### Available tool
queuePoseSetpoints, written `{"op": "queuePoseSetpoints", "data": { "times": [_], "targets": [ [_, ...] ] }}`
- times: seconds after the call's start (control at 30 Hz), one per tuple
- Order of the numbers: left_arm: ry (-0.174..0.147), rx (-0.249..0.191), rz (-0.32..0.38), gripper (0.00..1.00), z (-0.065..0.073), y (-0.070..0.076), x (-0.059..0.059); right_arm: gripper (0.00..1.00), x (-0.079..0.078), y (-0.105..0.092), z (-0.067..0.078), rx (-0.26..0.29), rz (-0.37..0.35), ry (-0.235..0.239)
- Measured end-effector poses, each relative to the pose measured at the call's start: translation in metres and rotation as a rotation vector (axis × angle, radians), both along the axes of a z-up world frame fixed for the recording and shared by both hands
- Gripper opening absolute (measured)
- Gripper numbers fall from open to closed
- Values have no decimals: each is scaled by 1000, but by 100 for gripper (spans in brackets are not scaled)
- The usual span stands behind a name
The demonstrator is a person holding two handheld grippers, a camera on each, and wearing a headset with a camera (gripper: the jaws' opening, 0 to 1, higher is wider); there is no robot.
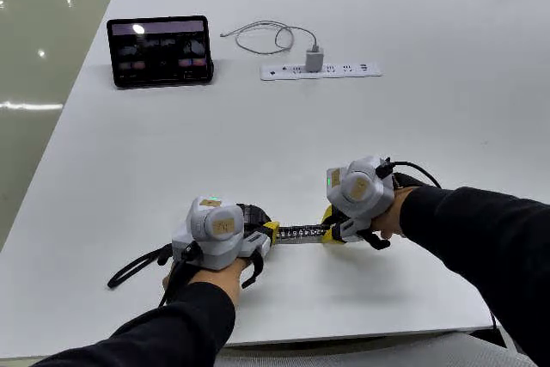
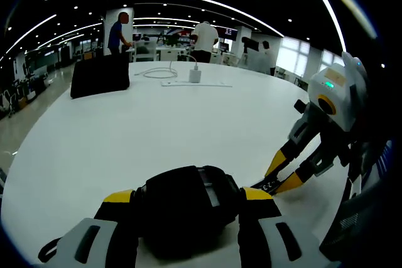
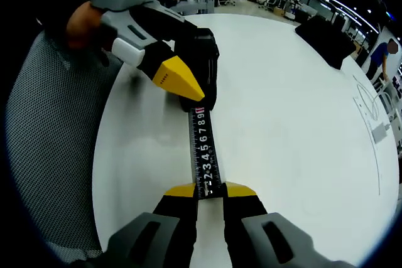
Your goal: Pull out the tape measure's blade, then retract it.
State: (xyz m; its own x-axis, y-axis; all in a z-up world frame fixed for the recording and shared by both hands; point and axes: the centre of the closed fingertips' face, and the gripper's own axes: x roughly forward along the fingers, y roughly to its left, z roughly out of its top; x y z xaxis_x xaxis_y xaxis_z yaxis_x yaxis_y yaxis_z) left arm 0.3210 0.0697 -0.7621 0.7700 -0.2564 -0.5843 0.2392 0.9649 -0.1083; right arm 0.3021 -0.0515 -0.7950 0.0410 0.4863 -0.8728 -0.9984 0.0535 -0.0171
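A black tape measure [image 2: 188,208] lies on the white table, clamped between the yellow-tipped jaws of my left gripper [image 1: 268,235]. In the right gripper view the same case [image 3: 202,61] sits at the top with the left gripper's yellow tip beside it. A short length of dark numbered blade [image 3: 202,149] runs out flat over the table to my right gripper [image 3: 209,191], which is shut on the blade's end. In the head view the blade [image 1: 299,233] spans the small gap between the left gripper and the right gripper [image 1: 331,235]. The right gripper [image 2: 281,179] also comes into the left gripper view.
A dark tablet [image 1: 160,50] stands at the far left of the table [image 1: 412,126]. A white power strip [image 1: 320,70] with a charger and coiled cable lies behind the middle. A black strap [image 1: 133,267] trails left of the left gripper. People stand in the background.
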Motion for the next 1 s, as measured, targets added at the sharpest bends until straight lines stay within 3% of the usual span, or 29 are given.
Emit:
{"op": "queuePoseSetpoints", "data": {
  "times": [1.0],
  "targets": [
    [11,-6,-1,60,0,0,-1,11,-2,17,-2,16,4,9]
  ]
}}
